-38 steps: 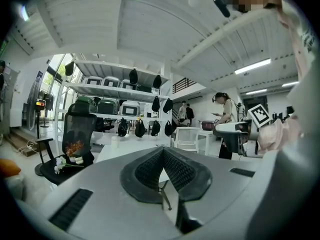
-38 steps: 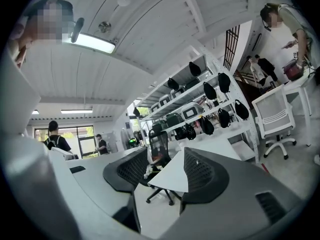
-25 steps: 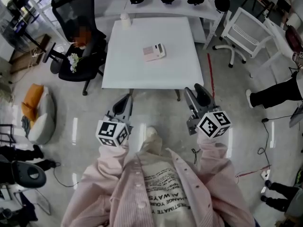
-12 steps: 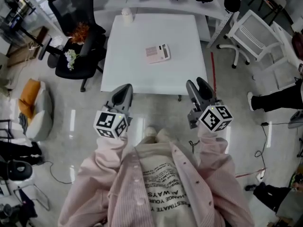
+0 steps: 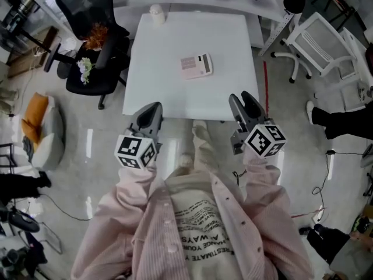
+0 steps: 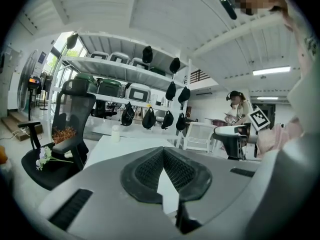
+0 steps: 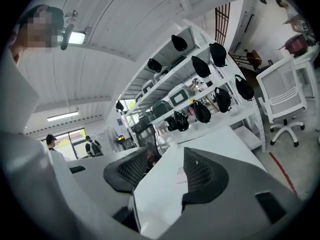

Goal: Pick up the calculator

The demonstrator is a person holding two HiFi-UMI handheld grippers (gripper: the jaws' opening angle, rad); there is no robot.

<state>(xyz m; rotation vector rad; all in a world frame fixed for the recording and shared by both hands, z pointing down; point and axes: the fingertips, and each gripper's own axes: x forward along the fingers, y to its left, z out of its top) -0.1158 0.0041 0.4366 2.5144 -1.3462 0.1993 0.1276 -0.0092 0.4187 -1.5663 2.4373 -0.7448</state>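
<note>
Calculator [image 5: 196,66]: middle of the table [image 5: 157,83].
Left gripper [image 5: 153,109]: closed, empty, by table's near edge.
Right gripper [image 5: 243,100]: wide, empty.

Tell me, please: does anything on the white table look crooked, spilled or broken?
Only a small thing: the calculator lies slightly turned against the edges of the table. Nothing looks spilled or broken, and the small bottle at the far corner stands upright.
</note>
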